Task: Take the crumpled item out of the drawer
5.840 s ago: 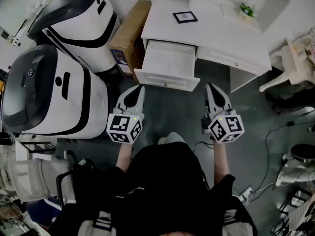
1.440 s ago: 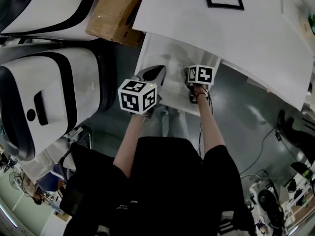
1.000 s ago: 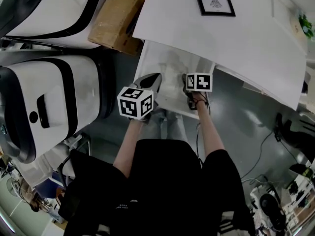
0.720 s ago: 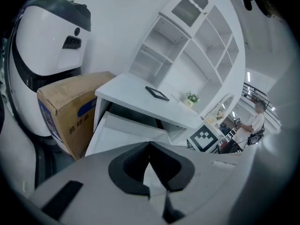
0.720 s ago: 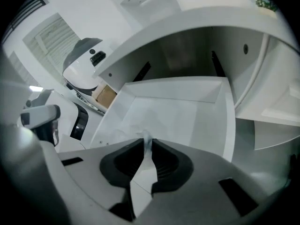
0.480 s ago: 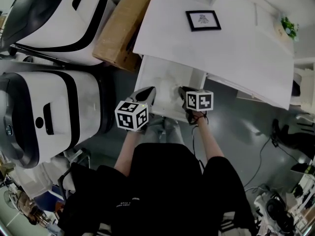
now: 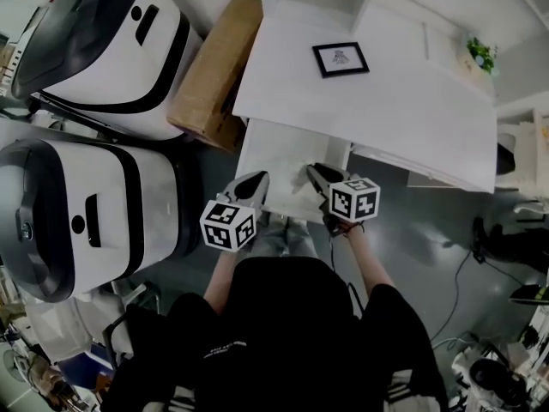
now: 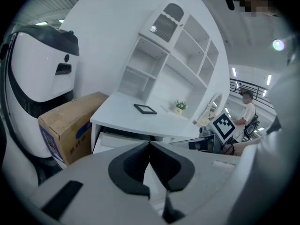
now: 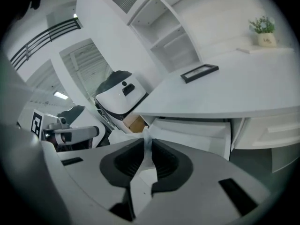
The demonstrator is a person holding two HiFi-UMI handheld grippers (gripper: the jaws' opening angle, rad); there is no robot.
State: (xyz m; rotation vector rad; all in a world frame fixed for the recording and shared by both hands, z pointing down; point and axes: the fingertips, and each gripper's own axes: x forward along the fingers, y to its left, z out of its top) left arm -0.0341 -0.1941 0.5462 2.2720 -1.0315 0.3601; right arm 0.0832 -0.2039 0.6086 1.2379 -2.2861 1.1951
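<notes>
The broad white desk is standing with its white drawer hanging open. Over the drawer's front edge, the right tool is clenching the crumpled white paper item — outside the drawer — while the left tool is hovering alongside, clenched on nothing.

The right gripper has its jaws nearly together, and the dark pads press on the white crumpled item, a thin strip which stands up a little above the tips. Behind it the drawer stands open under the white desk. On the desk are a black picture frame and, further right, a small potted plant
</notes>
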